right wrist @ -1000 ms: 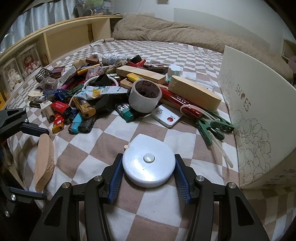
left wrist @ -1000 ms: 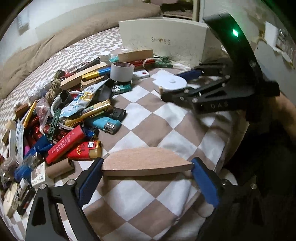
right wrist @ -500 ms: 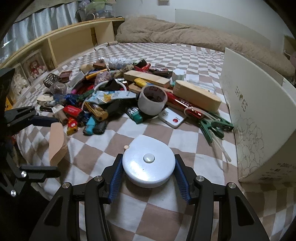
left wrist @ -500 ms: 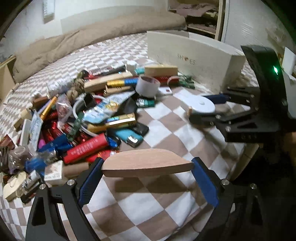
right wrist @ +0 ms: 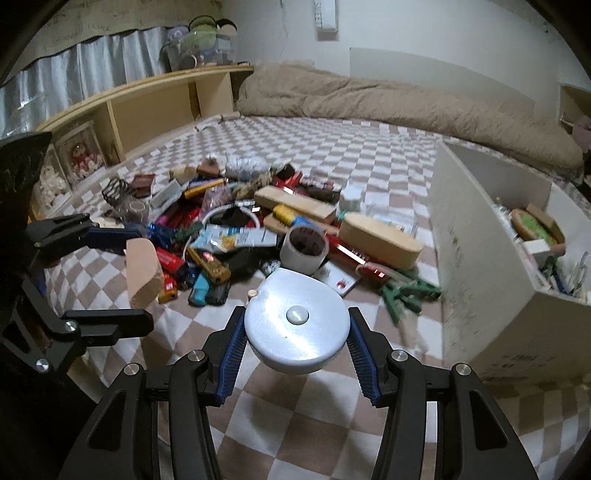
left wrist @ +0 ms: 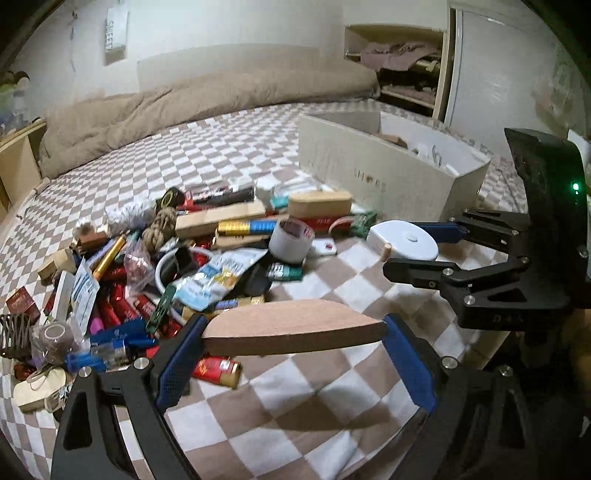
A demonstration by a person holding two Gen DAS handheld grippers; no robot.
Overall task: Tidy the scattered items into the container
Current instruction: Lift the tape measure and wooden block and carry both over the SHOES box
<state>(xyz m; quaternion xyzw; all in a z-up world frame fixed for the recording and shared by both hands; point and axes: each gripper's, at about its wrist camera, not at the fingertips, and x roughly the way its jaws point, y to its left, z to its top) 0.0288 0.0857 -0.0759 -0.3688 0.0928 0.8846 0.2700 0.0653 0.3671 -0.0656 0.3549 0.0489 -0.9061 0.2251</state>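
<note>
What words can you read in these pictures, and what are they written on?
"SWEET" reads downward on the white wall sign.
"SHOES", faint, on the side of the white box.
"DA", partly hidden, on the right gripper.
Print on the snack packet, red lighters and tape roll is too blurred to read.

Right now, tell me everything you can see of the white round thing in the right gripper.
The white round case is a flat, smooth puck, plastic by its look, with a small raised button at the centre of its top face and a small tan tab sticking out of its rim. It lies flat, button up, clamped at both sides by the blue pads of the right gripper, clear of the checkered bedspread. Nothing else touches it.
</note>
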